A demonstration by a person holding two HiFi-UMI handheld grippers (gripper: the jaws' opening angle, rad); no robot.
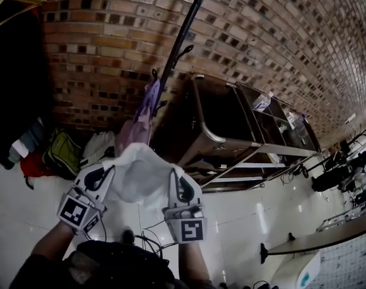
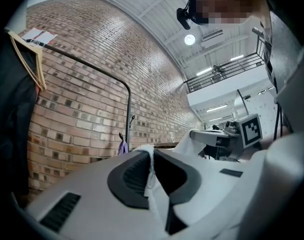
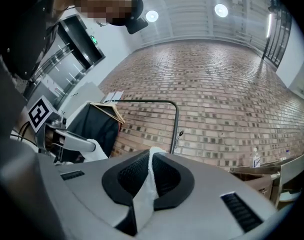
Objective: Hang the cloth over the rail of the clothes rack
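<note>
Cloth (image 1: 138,173) is stretched between left claw (image 1: 105,178) and right claw (image 1: 180,186), each clenched on an edge, apart from the rail (image 1: 184,34) ahead. Best bet: raise both level, clear the rail, then lower so the halves drape evenly.

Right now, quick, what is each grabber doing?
Left gripper: closed, pinching an edge of the white cloth.
Right gripper: closed, pinching the same white cloth.
</note>
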